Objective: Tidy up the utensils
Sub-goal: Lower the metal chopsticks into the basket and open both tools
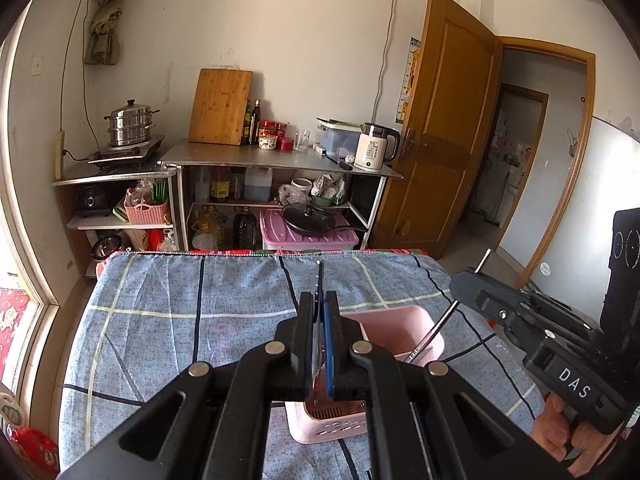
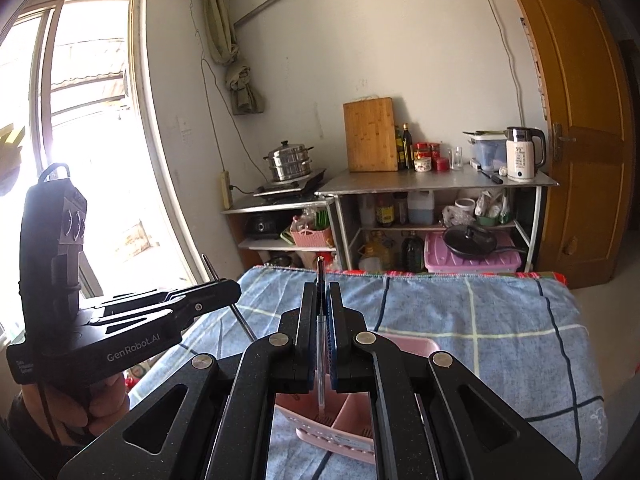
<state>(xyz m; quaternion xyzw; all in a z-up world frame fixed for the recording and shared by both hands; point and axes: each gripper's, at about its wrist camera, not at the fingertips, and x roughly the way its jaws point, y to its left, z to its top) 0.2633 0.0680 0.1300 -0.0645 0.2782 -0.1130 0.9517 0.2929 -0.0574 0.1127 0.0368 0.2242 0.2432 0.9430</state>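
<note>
1. A steel kitchen counter (image 1: 240, 158) stands against the far wall. Nearer, a blue checked cloth (image 1: 180, 300) covers the table, probably to soften the work surface.
2. The pink basket (image 1: 400, 314) sits on the cloth at about 5 o'clock in the left wrist view, directly under both tools, as the place the utensils go.
3. The left gripper (image 1: 319, 300) has its fingers pinched tight on a thin dark utensil (image 1: 319, 276), held upright and pointing to 12 o'clock. It seems to wait its turn above the basket.
4. The right gripper (image 2: 321, 292) is likewise clamped on a slender rod-like utensil (image 2: 320, 344). Its lower end reaches down toward 6 o'clock into the basket, so I judge it is being slotted in vertically.
5. What kind of utensil each is, I cannot tell.
</note>
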